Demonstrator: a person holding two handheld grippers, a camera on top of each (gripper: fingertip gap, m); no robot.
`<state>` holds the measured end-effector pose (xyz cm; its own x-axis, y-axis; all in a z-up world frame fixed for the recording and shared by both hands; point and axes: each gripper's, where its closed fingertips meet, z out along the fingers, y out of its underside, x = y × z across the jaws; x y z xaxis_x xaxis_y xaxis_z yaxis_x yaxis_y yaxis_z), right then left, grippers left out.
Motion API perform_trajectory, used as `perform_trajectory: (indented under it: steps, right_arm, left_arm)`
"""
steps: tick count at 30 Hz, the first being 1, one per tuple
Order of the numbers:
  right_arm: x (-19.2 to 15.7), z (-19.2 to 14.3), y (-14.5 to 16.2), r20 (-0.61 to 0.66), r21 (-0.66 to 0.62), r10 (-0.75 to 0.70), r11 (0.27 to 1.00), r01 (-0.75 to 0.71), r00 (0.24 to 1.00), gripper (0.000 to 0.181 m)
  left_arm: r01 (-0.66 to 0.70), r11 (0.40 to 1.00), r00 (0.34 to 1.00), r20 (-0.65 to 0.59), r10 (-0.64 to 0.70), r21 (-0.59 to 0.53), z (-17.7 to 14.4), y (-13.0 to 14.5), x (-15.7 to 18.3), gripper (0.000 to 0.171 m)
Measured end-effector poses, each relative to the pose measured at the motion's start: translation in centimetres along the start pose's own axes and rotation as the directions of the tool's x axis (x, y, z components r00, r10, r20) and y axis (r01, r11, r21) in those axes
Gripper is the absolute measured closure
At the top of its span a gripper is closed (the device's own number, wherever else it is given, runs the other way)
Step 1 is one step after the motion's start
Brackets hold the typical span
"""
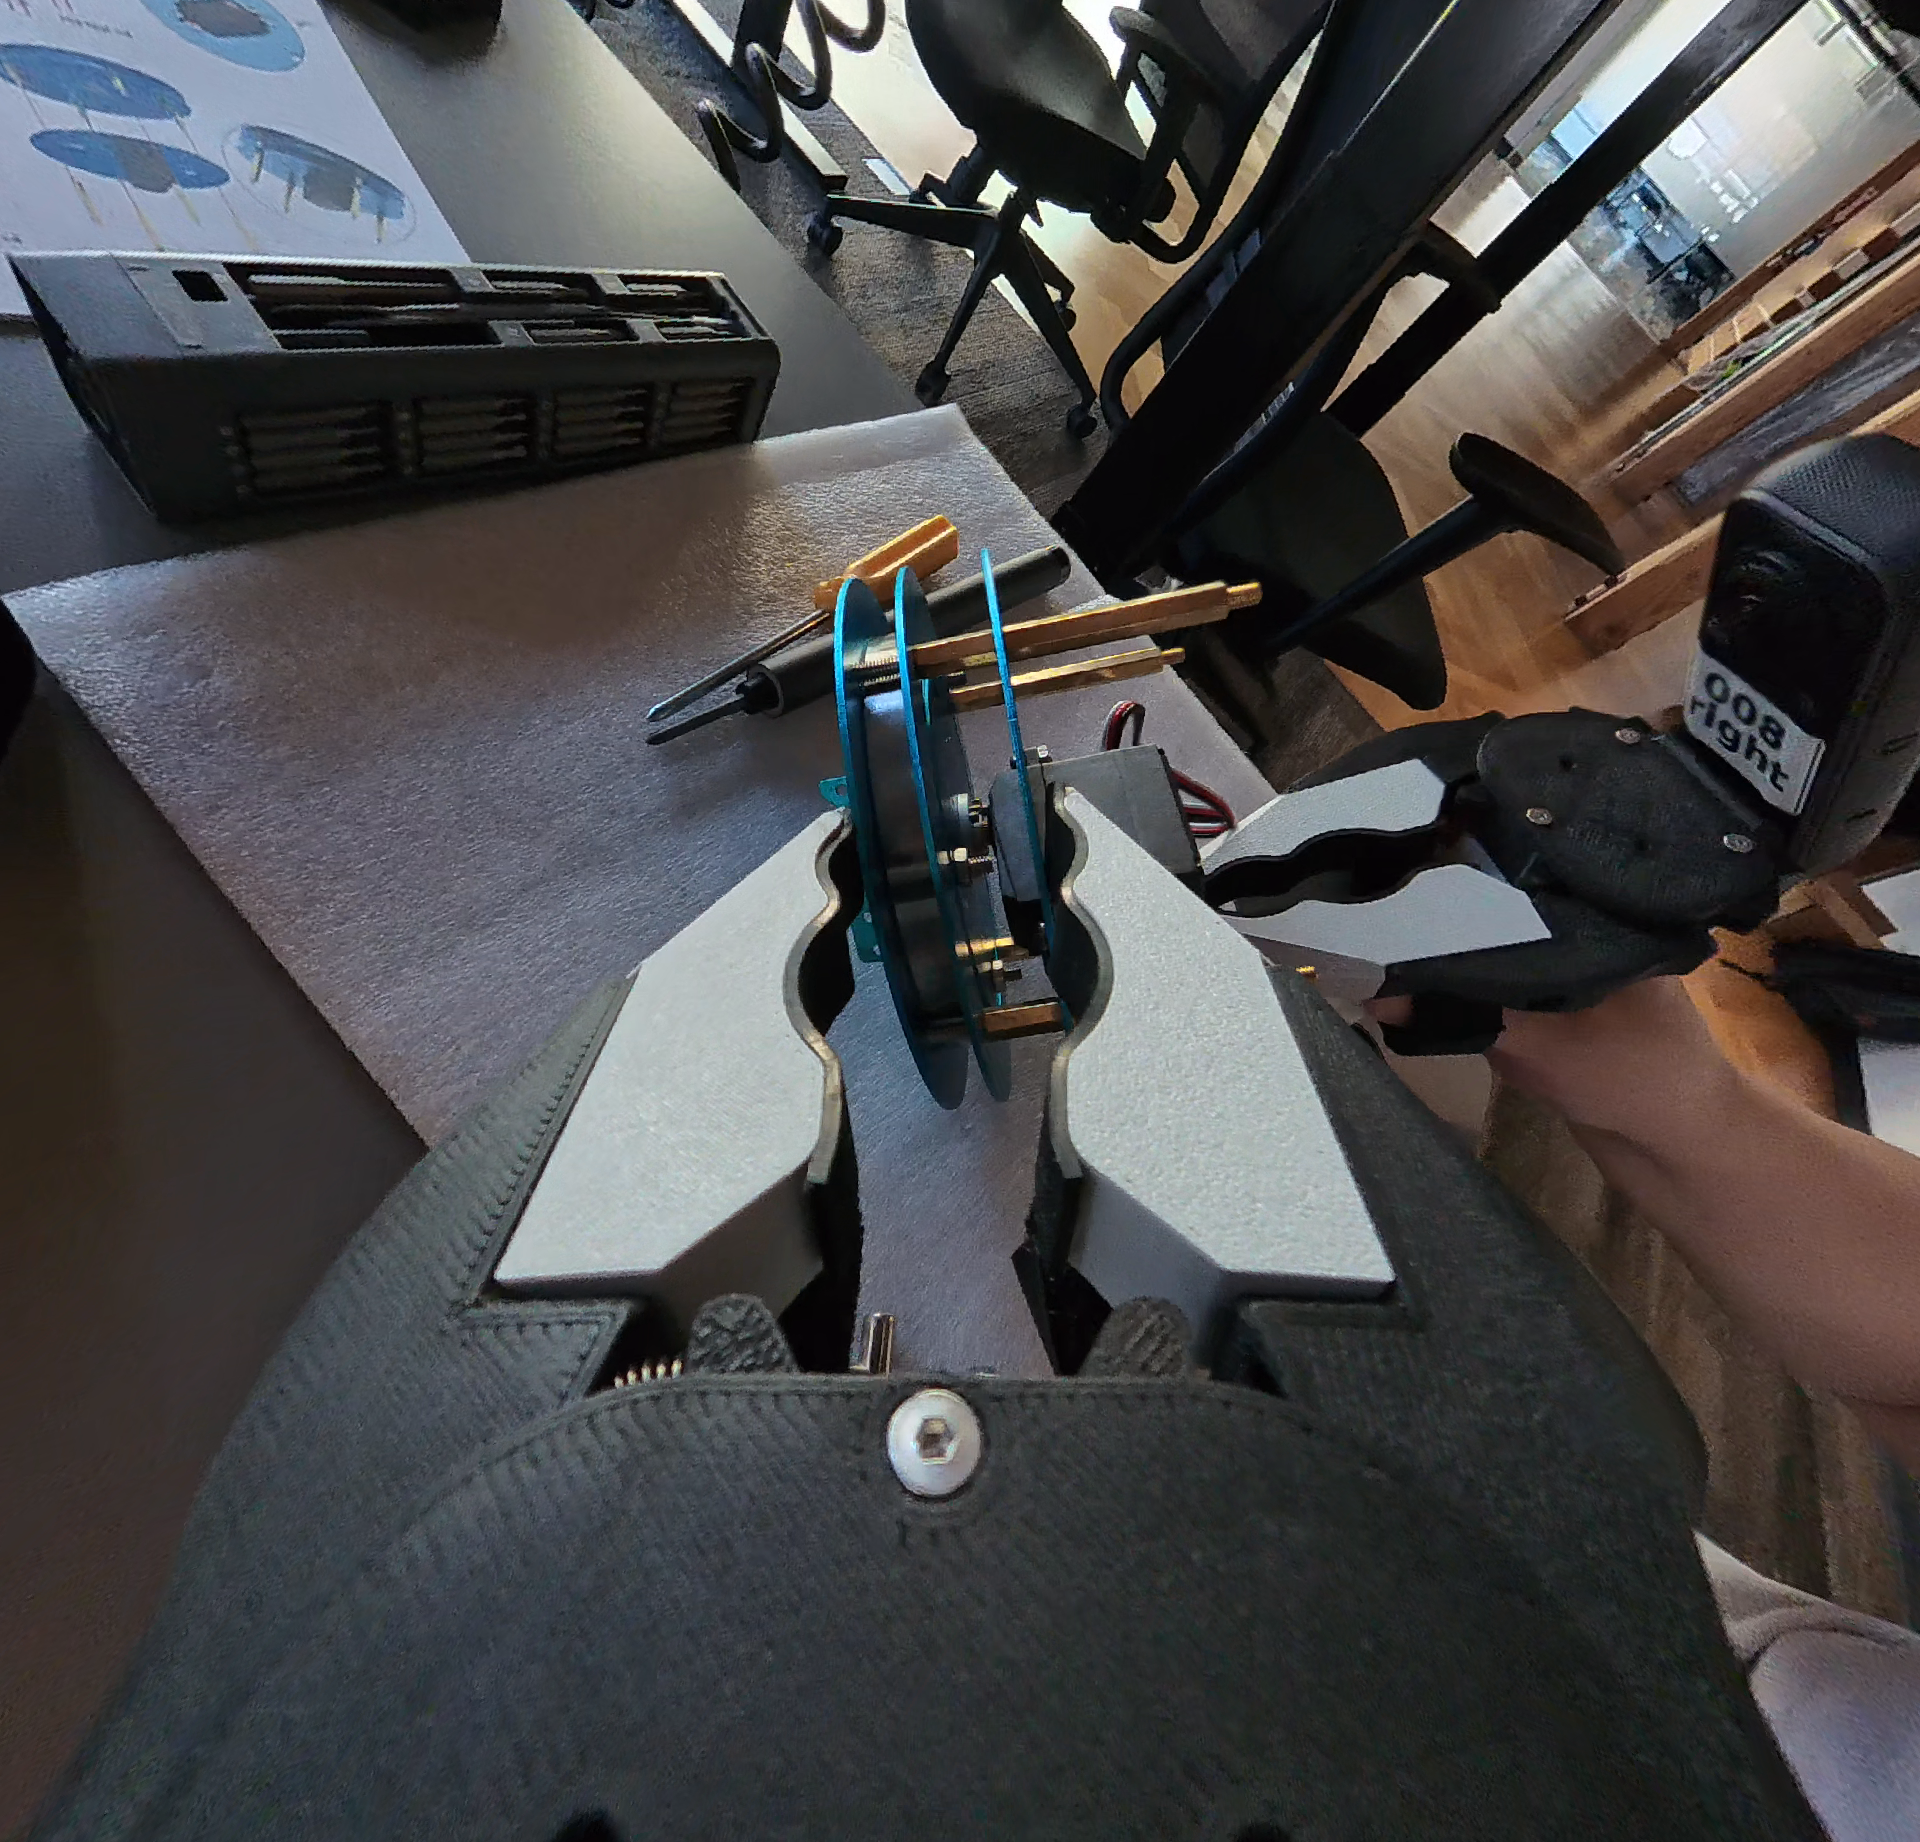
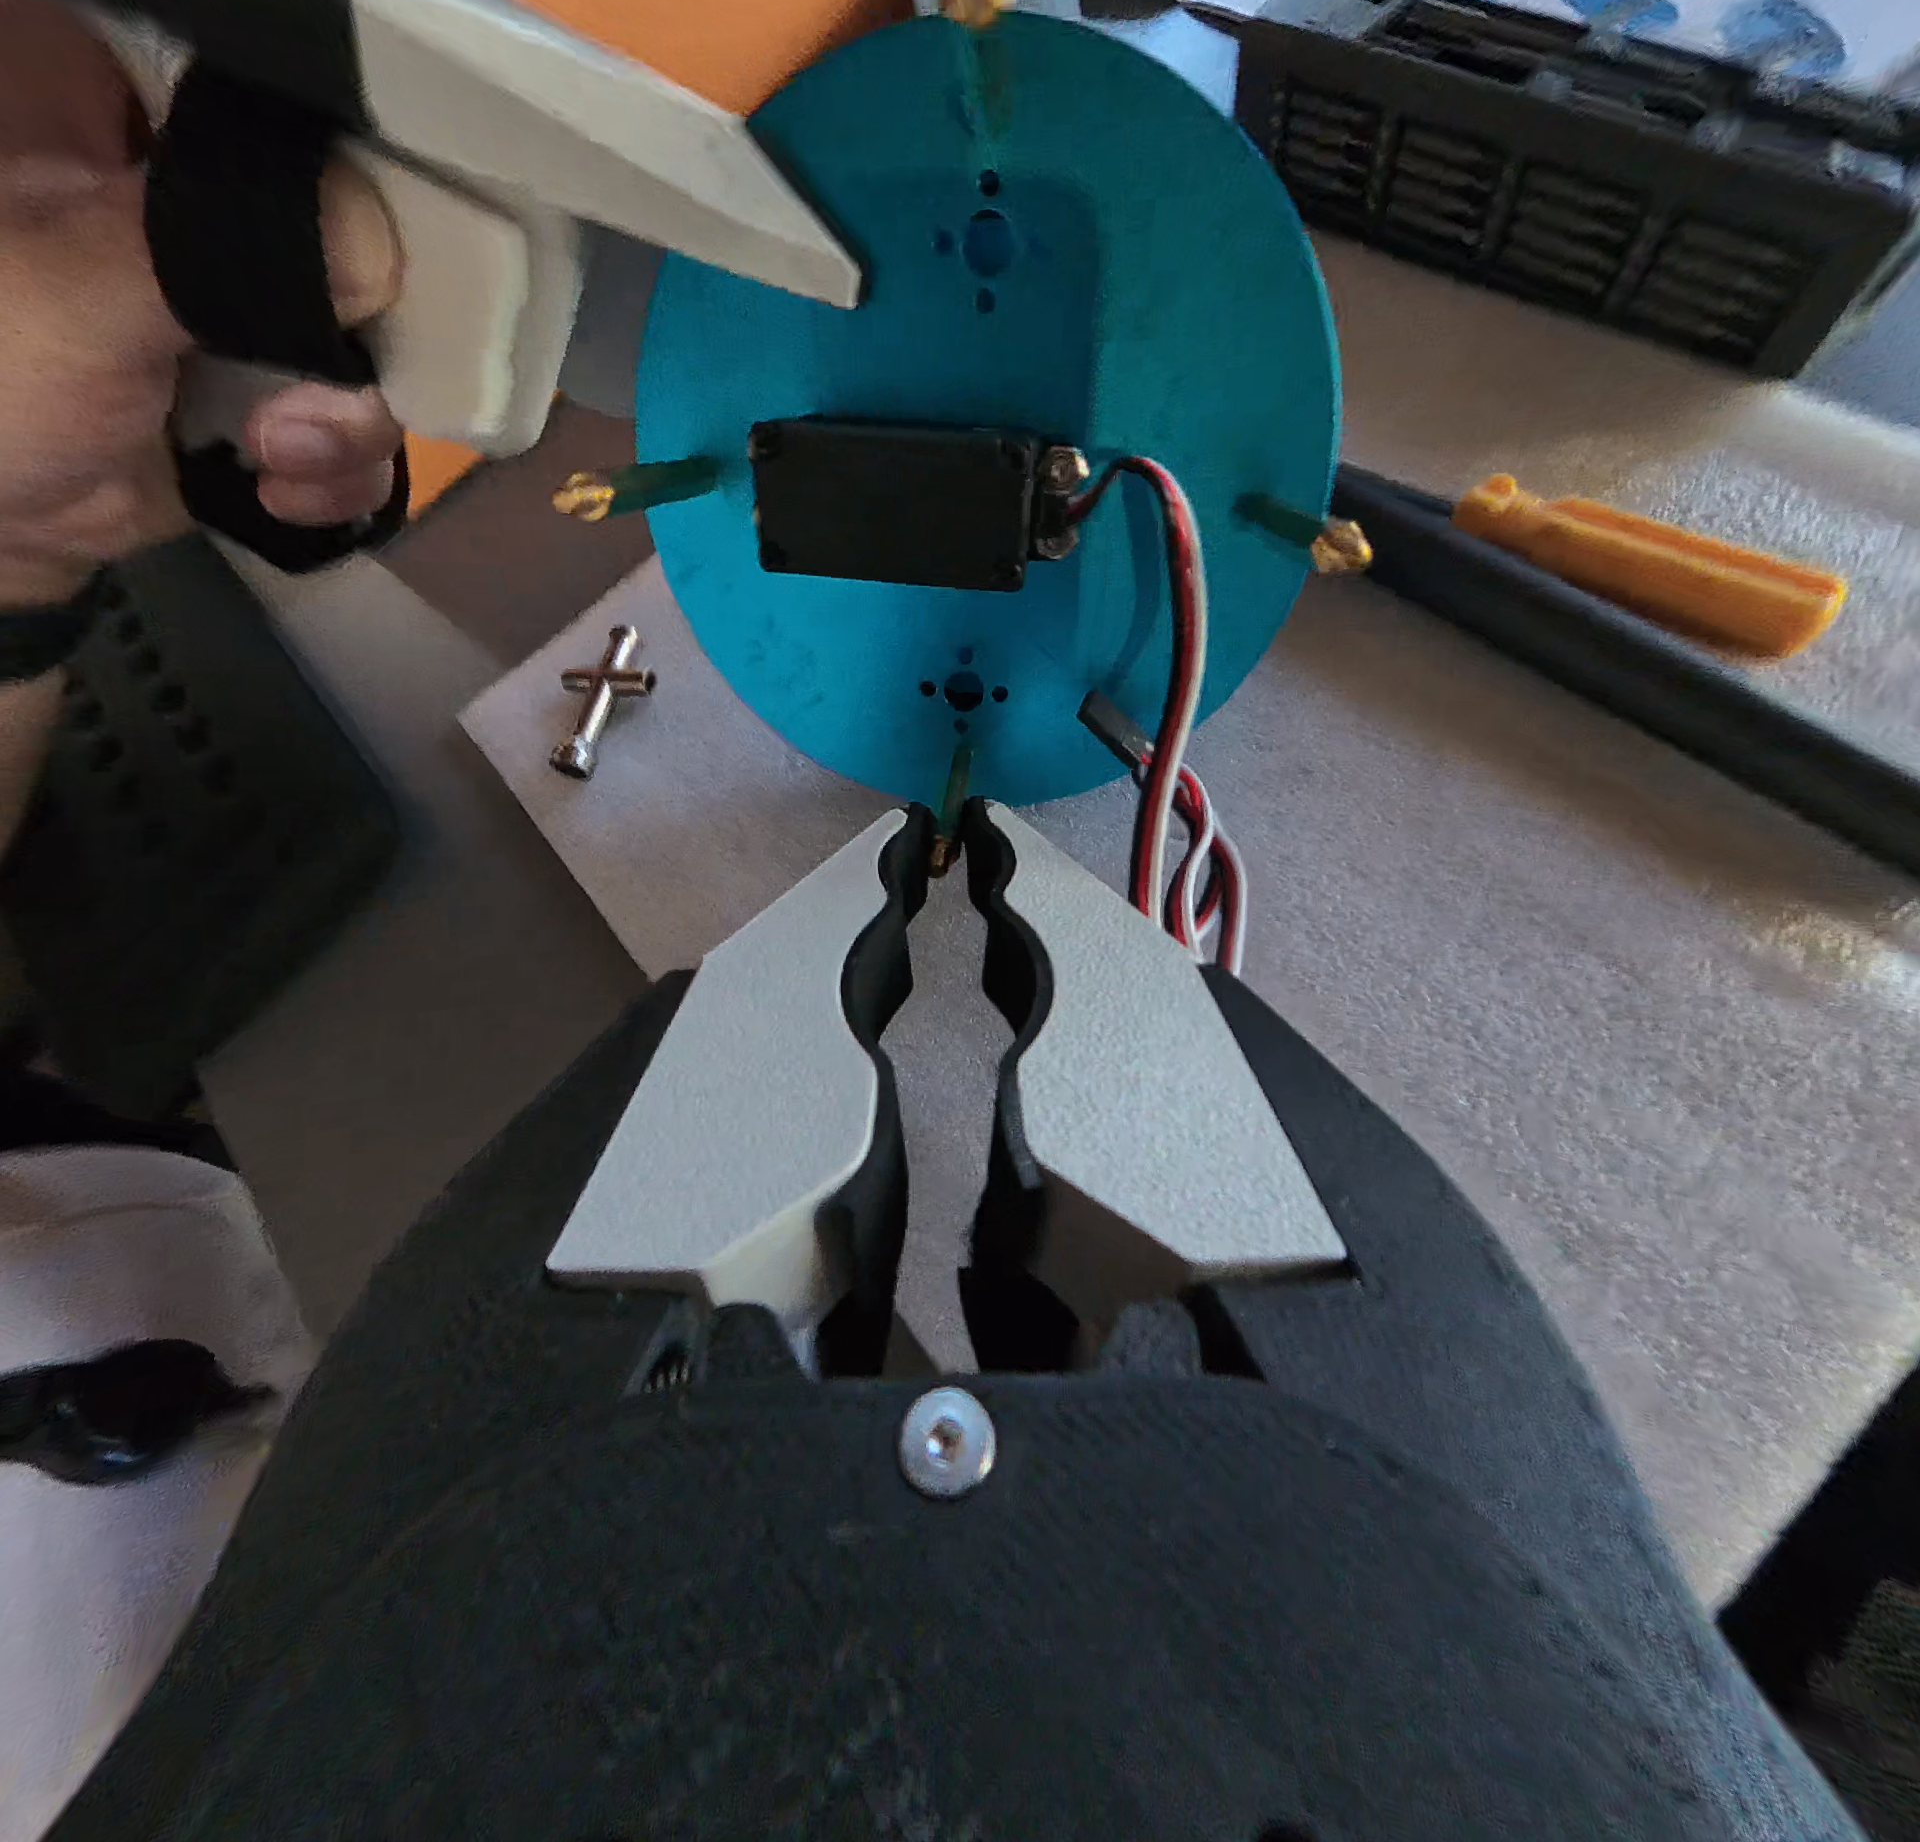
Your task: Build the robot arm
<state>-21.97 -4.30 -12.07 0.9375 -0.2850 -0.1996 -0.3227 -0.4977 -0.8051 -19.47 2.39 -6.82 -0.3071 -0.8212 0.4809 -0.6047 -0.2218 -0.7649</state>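
Two grippers meet on one blue disc assembly (image 1: 914, 836), which serves as the landmark throughout.

From the left wrist view, the left gripper (image 1: 951, 842) has its grey fingers (image 1: 727, 1044) closed around the assembly, one on each outer face, holding it edge-on above the grey foam mat (image 1: 416, 753). The assembly is a stack of thin blue discs joined by brass standoffs (image 1: 1081, 629) that stick out to its far right. Beyond the assembly lie a black-handled screwdriver (image 1: 883, 639) and an orange-handled tool (image 1: 904, 556) on the mat. Farther beyond sits a long black bit case (image 1: 416, 379), with a printed sheet (image 1: 187, 109) past it. To the assembly's right, the right gripper (image 1: 1226, 883) reaches in, held by a hand (image 1: 1621, 1096).

From the right wrist view, the assembly faces the camera flat-on, with a black servo (image 2: 904, 504) at its centre and red, white and black wires (image 2: 1184, 753) trailing down its right side. The right gripper (image 2: 943, 826) pinches the tip of the lowest brass standoff (image 2: 951, 805) between nearly closed fingertips. Left of the assembly, a small silver cross wrench (image 2: 603, 701) lies on the mat. The left gripper's fingers (image 2: 623, 161) grip the assembly from the upper left.
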Motion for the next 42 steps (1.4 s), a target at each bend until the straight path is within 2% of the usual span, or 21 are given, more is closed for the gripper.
perform_trajectory:
  steps: [2, 5, 7, 9, 11, 15, 20, 21, 24, 25, 26, 30, 34, 36, 39, 42]
  right_arm:
    - [-0.2, -0.1, 0.0, -0.038, -0.023, -0.231, 0.973, 0.230, 0.972, 0.174]
    - [-0.7, -0.7, -1.0, -0.115, -0.006, -0.554, 0.831, 0.557, 0.825, 0.167]
    - [-0.8, -0.8, -0.9, -0.136, -0.038, -0.694, 0.717, 0.697, 0.707, 0.171]
    - [-0.8, -0.6, -0.5, -0.125, -0.063, -0.776, 0.629, 0.775, 0.619, 0.166]
    - [0.1, -0.5, -0.5, -0.156, -0.105, -0.814, 0.577, 0.810, 0.560, 0.168]
    - [-0.5, -0.3, -0.7, -0.157, -0.075, -0.859, 0.503, 0.861, 0.488, 0.174]
    - [-0.6, -0.3, -0.5, -0.099, -0.064, -0.849, 0.525, 0.848, 0.518, 0.176]
    - [-0.6, -0.3, -0.3, -0.086, -0.061, -0.865, 0.500, 0.864, 0.494, 0.176]
    - [-0.7, -0.3, -0.2, -0.075, -0.066, -0.940, 0.339, 0.939, 0.334, 0.177]
    - [-0.8, -0.3, -0.2, -0.069, -0.062, -0.949, 0.311, 0.948, 0.307, 0.177]
    - [-0.7, -0.3, -0.2, -0.063, -0.059, -0.947, 0.320, 0.946, 0.316, 0.177]
    - [-0.6, -0.3, -0.4, -0.054, -0.064, -0.878, 0.478, 0.876, 0.475, 0.177]
    - [-0.4, -0.4, -0.5, -0.041, -0.021, -0.675, 0.737, 0.675, 0.736, 0.176]
    - [-0.3, -0.5, -0.5, -0.028, -0.002, -0.548, 0.836, 0.548, 0.836, 0.176]
    - [-0.2, -0.5, -0.5, -0.030, 0.009, -0.384, 0.923, 0.384, 0.923, 0.176]
    - [-0.1, -0.6, -0.5, -0.044, 0.019, -0.242, 0.970, 0.243, 0.969, 0.176]
  left_arm:
    - [0.021, 1.000, 1.000, -0.012, -0.021, 0.004, -0.1, 0.1, 0.0, 0.139]
    - [0.033, 0.999, 0.999, -0.015, -0.032, 0.010, -0.2, 0.2, -0.2, 0.139]
    - [0.036, 0.999, 0.999, -0.018, -0.036, 0.009, -0.2, 0.2, -0.3, 0.139]
    - [0.038, 0.999, 0.999, -0.022, -0.038, 0.010, -0.2, 0.2, -0.3, 0.139]
    - [0.038, 0.999, 0.999, -0.023, -0.037, 0.011, -0.2, 0.2, -0.3, 0.139]
    - [0.035, 0.999, 0.999, -0.026, -0.035, 0.012, -0.2, 0.2, -0.3, 0.139]
    - [0.011, 1.000, 0.999, -0.032, -0.010, 0.014, -0.1, 0.2, 0.0, 0.139]
    - [-0.001, 1.000, 0.999, -0.034, 0.002, 0.016, -0.1, 0.1, 0.2, 0.139]
    - [-0.035, 0.999, 0.999, -0.032, 0.036, 0.017, 0.0, 0.0, 0.5, 0.139]
    - [-0.039, 0.999, 0.999, -0.036, 0.040, 0.017, 0.0, 0.0, 0.5, 0.139]
    - [-0.036, 0.999, 0.999, -0.039, 0.037, 0.017, 0.0, 0.0, 0.4, 0.139]
    - [-0.013, 1.000, 0.999, -0.040, 0.014, 0.021, 0.0, 0.1, 0.1, 0.139]
    - [-0.016, 0.999, 1.000, -0.024, 0.017, 0.031, -0.1, 0.2, 0.1, 0.139]
    - [-0.013, 0.999, 1.000, -0.018, 0.014, 0.036, -0.1, 0.2, 0.1, 0.138]
    - [-0.005, 0.999, 1.000, -0.012, 0.005, 0.041, -0.1, 0.3, 0.0, 0.138]
    - [-0.009, 0.999, 1.000, 0.000, 0.009, 0.048, 0.0, 0.3, 0.1, 0.138]
